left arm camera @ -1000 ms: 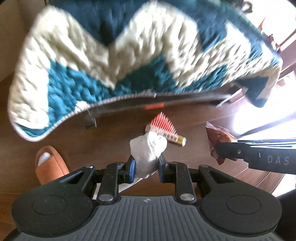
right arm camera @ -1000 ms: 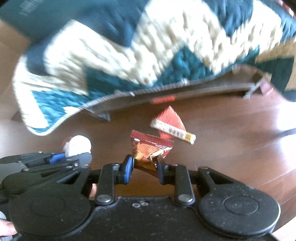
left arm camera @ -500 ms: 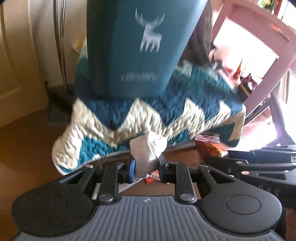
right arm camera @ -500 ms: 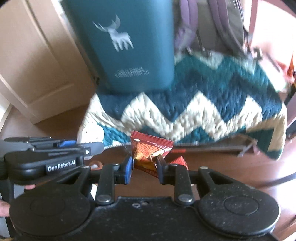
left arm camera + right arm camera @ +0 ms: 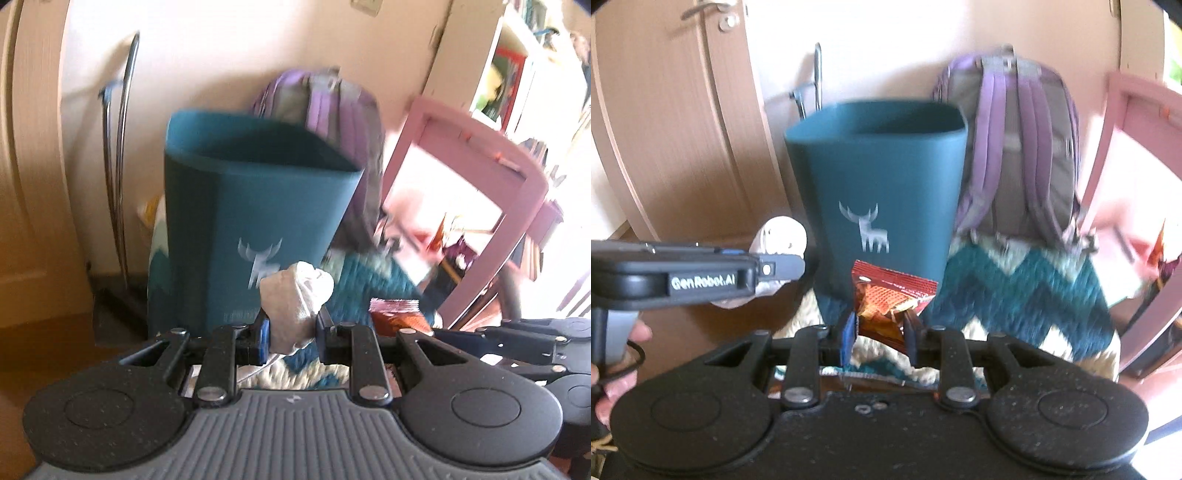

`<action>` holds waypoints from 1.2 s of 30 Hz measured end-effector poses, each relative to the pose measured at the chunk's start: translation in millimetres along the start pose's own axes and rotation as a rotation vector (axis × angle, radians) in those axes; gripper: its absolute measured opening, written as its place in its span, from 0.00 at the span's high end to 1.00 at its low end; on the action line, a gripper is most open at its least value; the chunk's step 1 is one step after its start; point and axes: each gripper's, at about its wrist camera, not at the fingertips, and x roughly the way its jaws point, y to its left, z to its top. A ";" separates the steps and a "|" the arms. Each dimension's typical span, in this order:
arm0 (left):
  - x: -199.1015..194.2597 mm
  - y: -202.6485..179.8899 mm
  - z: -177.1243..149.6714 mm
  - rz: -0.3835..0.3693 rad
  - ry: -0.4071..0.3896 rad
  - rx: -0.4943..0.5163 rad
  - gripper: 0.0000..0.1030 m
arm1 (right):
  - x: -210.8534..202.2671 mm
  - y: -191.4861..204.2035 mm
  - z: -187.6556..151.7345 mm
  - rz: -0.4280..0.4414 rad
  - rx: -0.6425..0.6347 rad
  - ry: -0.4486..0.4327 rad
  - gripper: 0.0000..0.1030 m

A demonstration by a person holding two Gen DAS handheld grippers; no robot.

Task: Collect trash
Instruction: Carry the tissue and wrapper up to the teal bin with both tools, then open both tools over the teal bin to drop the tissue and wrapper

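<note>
My left gripper [image 5: 291, 334] is shut on a crumpled white tissue [image 5: 295, 295]. My right gripper [image 5: 879, 332] is shut on a red-orange snack wrapper [image 5: 890, 295]; the wrapper also shows in the left wrist view [image 5: 397, 314]. A tall teal bin [image 5: 875, 177] with a white deer logo stands straight ahead on a teal-and-cream zigzag blanket [image 5: 1015, 280]; its open top is above both grippers. In the left wrist view the bin [image 5: 255, 206] is close in front. The left gripper [image 5: 768, 269] with the tissue [image 5: 779, 236] shows left of the bin.
A purple-grey backpack [image 5: 1015, 147] leans on the wall behind the bin's right. A pink chair frame [image 5: 480, 184] stands to the right. A wooden door [image 5: 665, 110] is at left, a metal rod [image 5: 118, 147] beside it. A bookshelf [image 5: 517, 74] is at far right.
Both grippers have risen from the wooden floor up past the blanket to face the bin, still holding the tissue and the wrapper. The floor trash has dropped out of view.
</note>
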 end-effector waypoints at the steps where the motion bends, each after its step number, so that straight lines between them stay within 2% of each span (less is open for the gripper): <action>1: -3.9 -2.2 6.6 -0.002 -0.016 0.008 0.78 | -3.8 -0.3 5.7 -0.003 -0.009 -0.013 0.75; 10: -24.6 -17.8 77.6 0.000 -0.141 0.078 0.78 | -22.4 -1.0 64.8 -0.033 -0.086 -0.143 0.75; 18: -19.6 -21.8 140.8 0.011 -0.215 0.109 0.77 | -7.0 -1.5 114.6 -0.046 -0.122 -0.217 0.75; 26: 25.4 -8.8 181.1 -0.030 -0.176 0.060 0.77 | 35.3 -6.2 142.6 -0.061 -0.133 -0.198 0.75; 31: 69.8 -0.7 190.4 -0.003 -0.117 0.059 0.77 | 72.7 -11.9 148.6 -0.070 -0.144 -0.147 0.75; 33: 88.4 3.1 190.3 0.011 -0.090 0.054 0.77 | 87.2 -14.9 149.5 -0.073 -0.145 -0.121 0.85; 36: 115.2 11.1 186.3 0.031 -0.040 0.044 0.77 | 107.2 -19.5 148.6 -0.076 -0.146 -0.089 0.84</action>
